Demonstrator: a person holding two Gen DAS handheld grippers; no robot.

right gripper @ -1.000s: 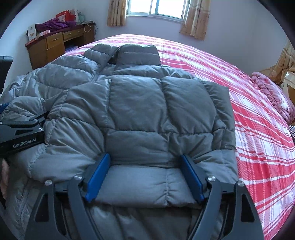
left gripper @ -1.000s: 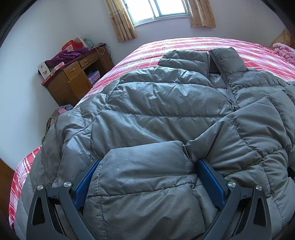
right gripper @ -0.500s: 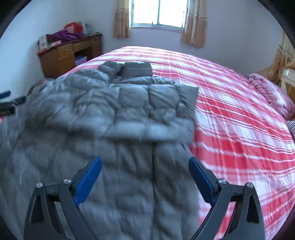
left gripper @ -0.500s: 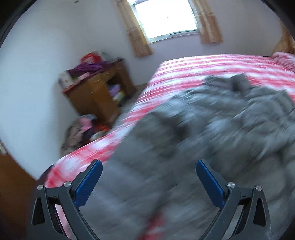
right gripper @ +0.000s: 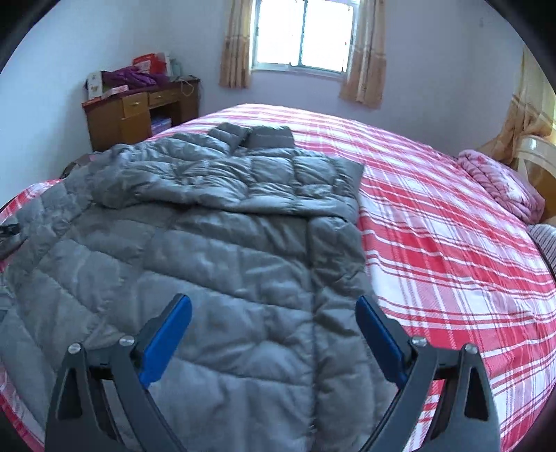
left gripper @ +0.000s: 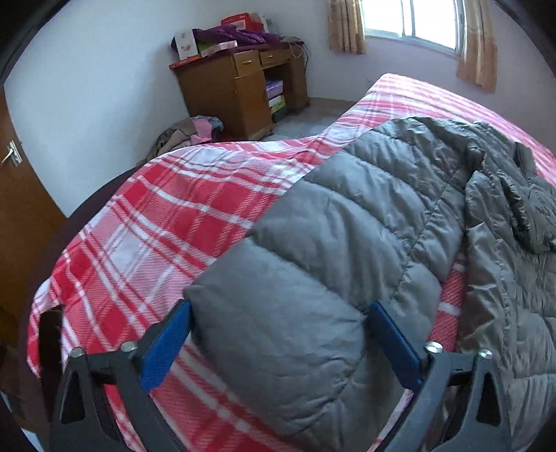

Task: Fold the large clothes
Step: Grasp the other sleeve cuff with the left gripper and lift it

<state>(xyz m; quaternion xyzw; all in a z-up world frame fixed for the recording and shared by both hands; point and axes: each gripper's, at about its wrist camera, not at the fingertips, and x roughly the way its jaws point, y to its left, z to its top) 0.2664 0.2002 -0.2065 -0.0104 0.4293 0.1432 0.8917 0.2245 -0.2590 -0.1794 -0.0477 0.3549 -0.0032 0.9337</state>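
Closing around the puffy sleeve cuff (left gripper: 278,333) beside the grey jacket (right gripper: 222,250), the left tool (left gripper: 278,333) seemingly readies a fold; the right tool (right gripper: 274,330) hovers agape, empty, above the hem.

Soft daylight enters through the window (right gripper: 302,38), blown out white beyond the fingertips; fisheye bending and black vignette ring both views.

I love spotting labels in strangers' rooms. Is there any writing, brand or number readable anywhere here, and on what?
None can be read.
White box on the wooden desk: it has a picture, any print too small to read.
Red box behind it: blurred, no legible text.
Grey puffer jacket and plaid bedspread: no label or writing visible.
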